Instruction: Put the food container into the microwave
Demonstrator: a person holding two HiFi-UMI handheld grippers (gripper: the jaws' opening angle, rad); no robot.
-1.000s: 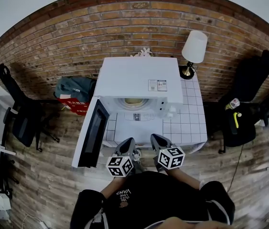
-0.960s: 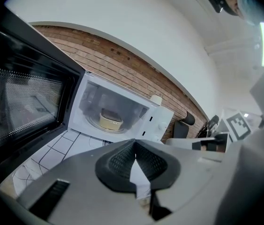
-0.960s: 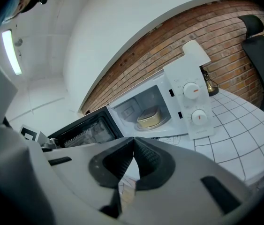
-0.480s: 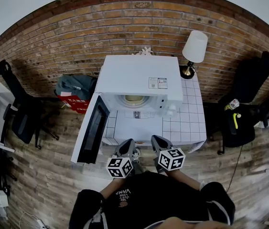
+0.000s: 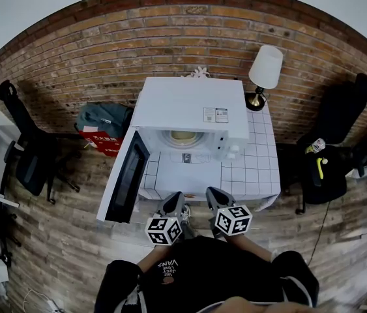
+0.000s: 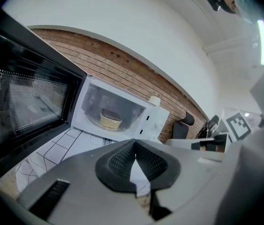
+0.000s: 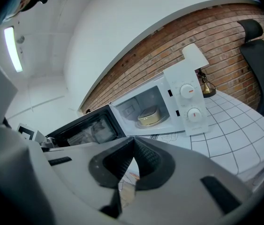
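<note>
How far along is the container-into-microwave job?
Done: the food container sits inside the microwave, on its turntable.
In hand: nothing. The left gripper and right gripper are both shut and empty, near the front edge of the table.
Left: the door stands open, so closing it looks like the only step that might remain.

You face a red brick wall [image 5: 105, 51] at the far side, with a white-tiled surface [image 5: 261, 168] set against it. A white-shaded lamp [image 5: 265, 67] stands on its far right corner. The wood-plank floor [image 5: 53, 240] carries a black chair [image 5: 32, 167] at the left and a second chair [image 5: 341, 113] at the right. A ceiling light strip [image 7: 11, 48] glows above you.
</note>
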